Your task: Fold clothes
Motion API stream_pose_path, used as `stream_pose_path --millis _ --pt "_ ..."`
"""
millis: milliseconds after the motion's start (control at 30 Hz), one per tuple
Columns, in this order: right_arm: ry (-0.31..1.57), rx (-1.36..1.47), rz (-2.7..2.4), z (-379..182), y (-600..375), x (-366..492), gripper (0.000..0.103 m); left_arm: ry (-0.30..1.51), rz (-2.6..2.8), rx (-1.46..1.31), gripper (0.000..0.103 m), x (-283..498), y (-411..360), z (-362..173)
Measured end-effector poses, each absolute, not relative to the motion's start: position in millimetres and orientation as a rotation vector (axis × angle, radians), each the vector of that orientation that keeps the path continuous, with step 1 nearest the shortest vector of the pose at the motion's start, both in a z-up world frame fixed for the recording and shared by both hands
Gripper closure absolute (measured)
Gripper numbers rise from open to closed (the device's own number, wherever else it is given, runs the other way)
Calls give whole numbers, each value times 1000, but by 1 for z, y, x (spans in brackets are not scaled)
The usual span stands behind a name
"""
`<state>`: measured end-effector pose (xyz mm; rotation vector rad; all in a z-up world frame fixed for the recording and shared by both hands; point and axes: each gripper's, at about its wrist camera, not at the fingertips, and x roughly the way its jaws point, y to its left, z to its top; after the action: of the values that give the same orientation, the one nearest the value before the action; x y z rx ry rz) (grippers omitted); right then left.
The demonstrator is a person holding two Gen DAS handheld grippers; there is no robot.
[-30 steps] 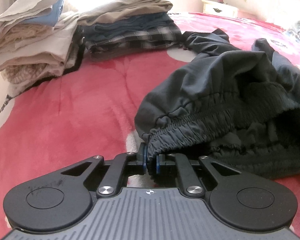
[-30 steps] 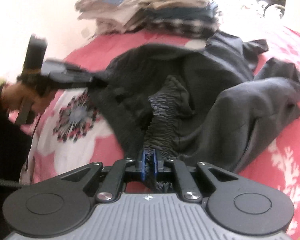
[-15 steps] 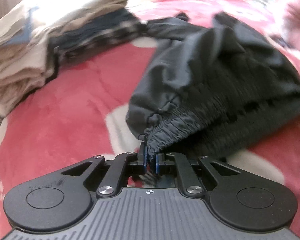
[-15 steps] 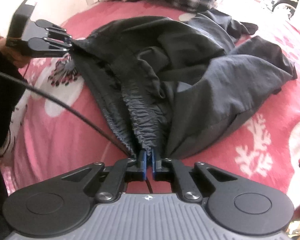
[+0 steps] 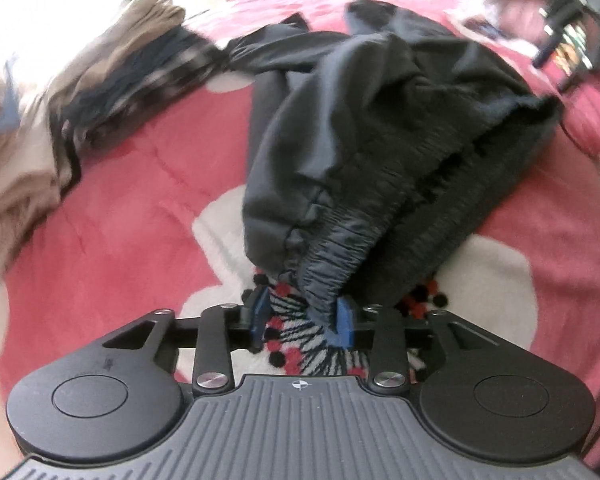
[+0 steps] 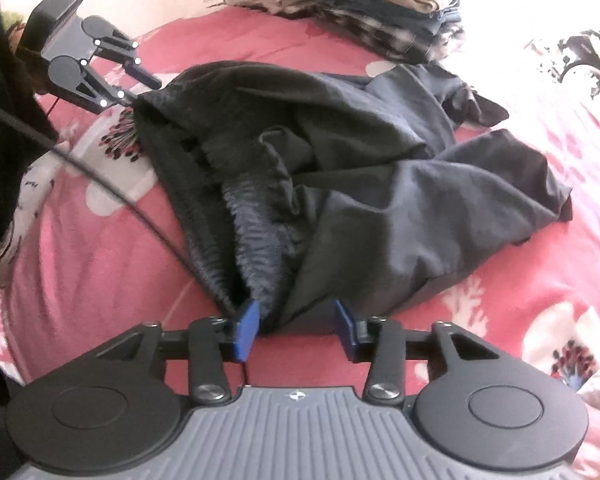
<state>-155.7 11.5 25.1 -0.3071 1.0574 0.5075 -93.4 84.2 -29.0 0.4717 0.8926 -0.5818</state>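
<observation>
Black, slightly shiny fabric fills the middle of both views: a pair of trousers (image 6: pixel 372 184) lies crumpled on a pink bedspread (image 6: pixel 100 280) printed with white and dark-speckled flowers. Its gathered elastic waistband (image 5: pixel 340 264) runs toward the left gripper (image 5: pixel 302 318), whose blue pads (image 5: pixel 345 320) stand spread apart; the waistband's end rests against the right-hand pad, with the flower print showing in the gap beside it, so nothing is pinched. From the right wrist view, the left gripper (image 6: pixel 140 80) sits at the far upper left with its tips at the garment's edge, a black cable (image 6: pixel 112 184) trailing from it across the bedspread. The right gripper (image 6: pixel 296 332) is likewise spread wide, its blue pads (image 6: pixel 246 334) flanking the near end of the waistband (image 6: pixel 256 232), which touches the left-hand pad without being clamped. Trouser legs sprawl toward the right. Behind the trousers, a stack of folded clothes (image 6: pixel 364 4) in beige, navy and plaid sits on the bedspread, well apart from both grippers.
</observation>
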Motion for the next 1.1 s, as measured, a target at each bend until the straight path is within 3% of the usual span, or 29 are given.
stream_pose_path --millis 300,333,367,433,467,567,800,1100 --pt "1152 -49 375 -12 24 -137 51 956 -488 200 67 -69 84 -46" --pt "1158 -45 325 -18 23 -136 53 950 -479 189 68 -69 83 -48" --pt "1153 -39 286 -20 23 -136 63 945 -469 178 70 -68 82 -49" --pt "1132 -24 216 -21 21 -137 83 925 -440 170 92 -68 80 -47" --pt "1099 -36 190 -17 21 -139 93 916 -425 167 94 -68 79 -45" --pt "970 -96 124 4 24 -148 97 846 -404 153 99 -66 76 -28" --pt "555 -247 -21 97 20 -153 97 584 -366 51 100 -58 71 53" --pt "102 -225 -76 256 1 -172 97 120 -405 -87 100 -52 73 219"
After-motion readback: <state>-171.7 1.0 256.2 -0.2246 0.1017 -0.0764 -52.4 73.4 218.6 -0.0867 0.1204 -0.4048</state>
